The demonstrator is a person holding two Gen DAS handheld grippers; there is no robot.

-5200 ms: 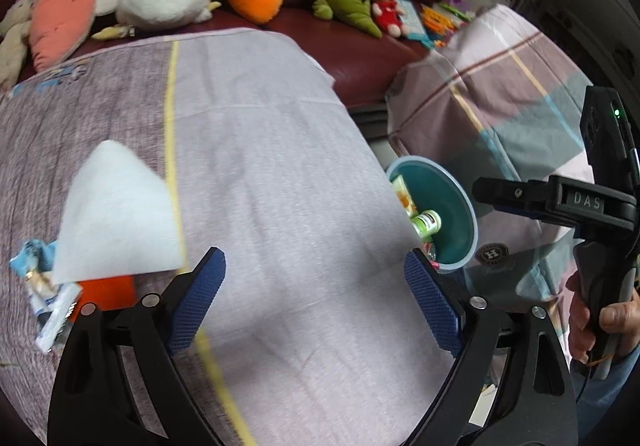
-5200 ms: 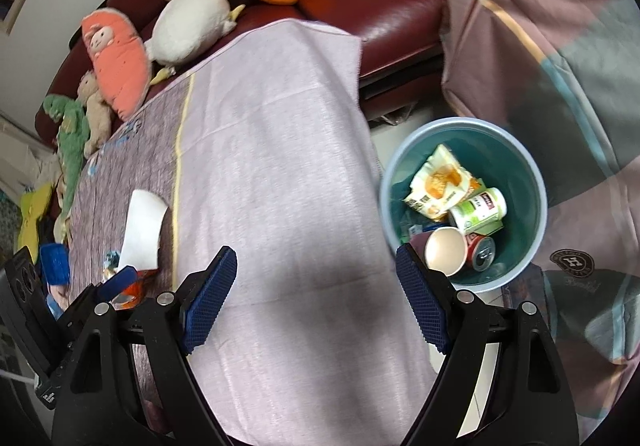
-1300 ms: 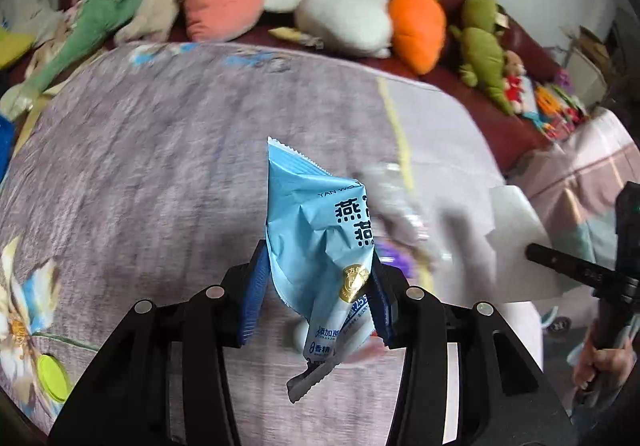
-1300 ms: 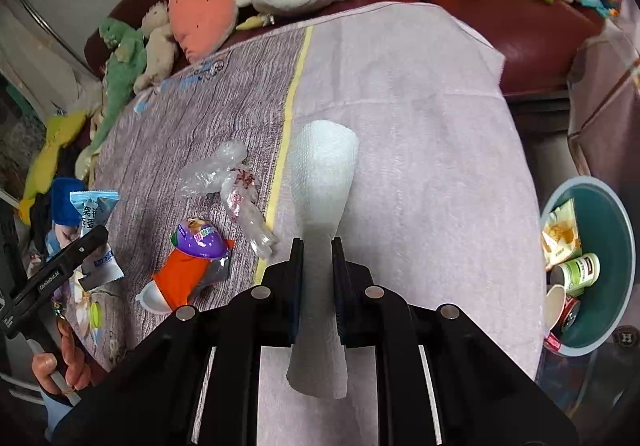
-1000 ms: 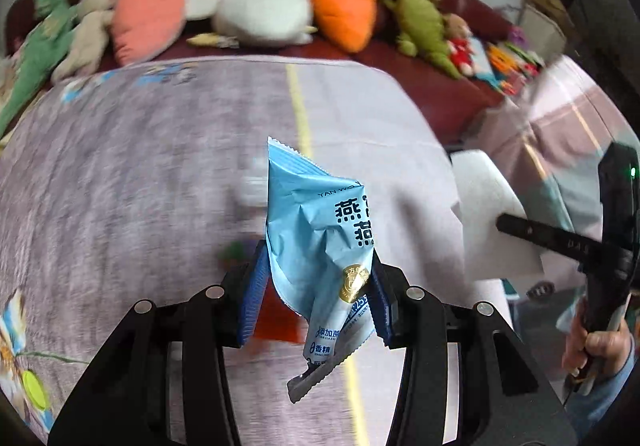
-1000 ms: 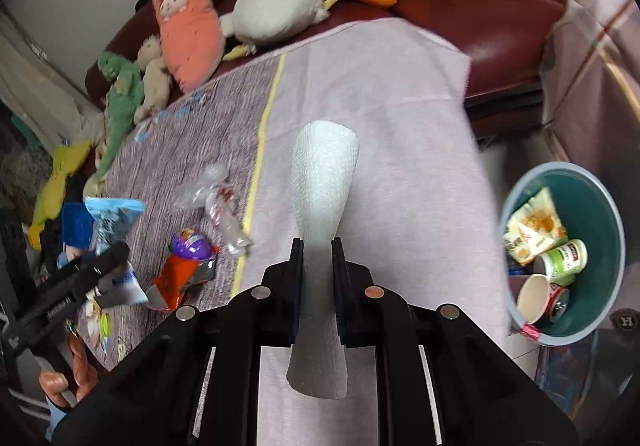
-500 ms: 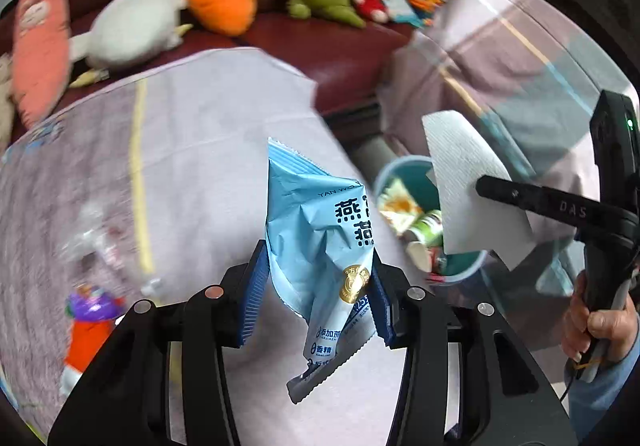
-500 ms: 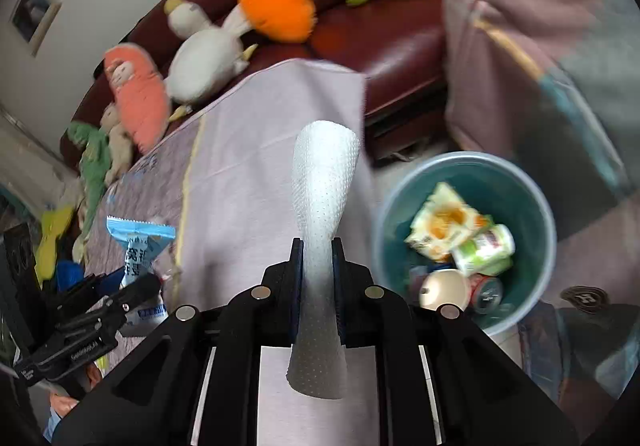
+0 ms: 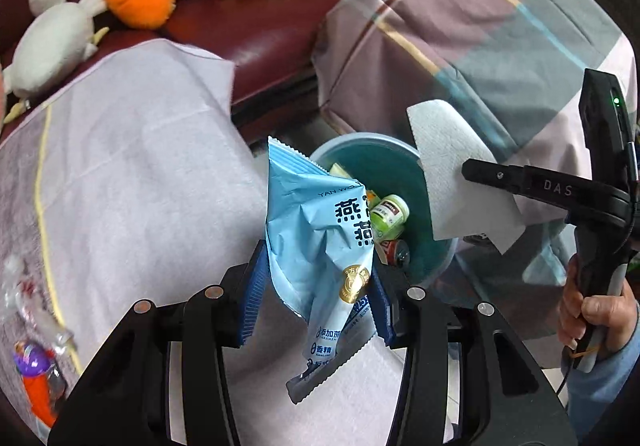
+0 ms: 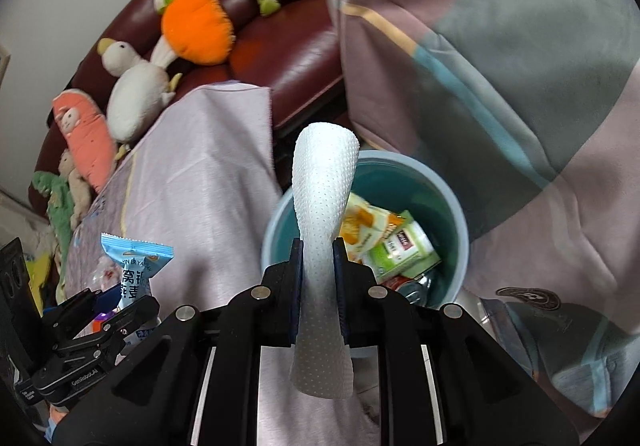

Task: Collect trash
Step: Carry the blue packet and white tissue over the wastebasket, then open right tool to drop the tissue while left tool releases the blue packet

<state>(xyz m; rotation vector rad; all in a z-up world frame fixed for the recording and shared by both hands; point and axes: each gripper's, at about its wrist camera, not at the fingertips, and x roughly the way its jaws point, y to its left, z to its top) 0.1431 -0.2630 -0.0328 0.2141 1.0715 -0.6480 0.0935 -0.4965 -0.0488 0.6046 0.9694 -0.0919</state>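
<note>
Both hand-held grippers, clamping blue wrapper (image 9: 320,246) and paper towel (image 10: 322,206), have swung over to the bin (image 10: 456,222).

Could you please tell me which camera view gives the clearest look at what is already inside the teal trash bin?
The right wrist view: it looks down into the teal trash bin, showing a yellow snack bag and green-labelled container. In the left wrist view the blue wrapper and paper towel cover much of the bin.
</note>
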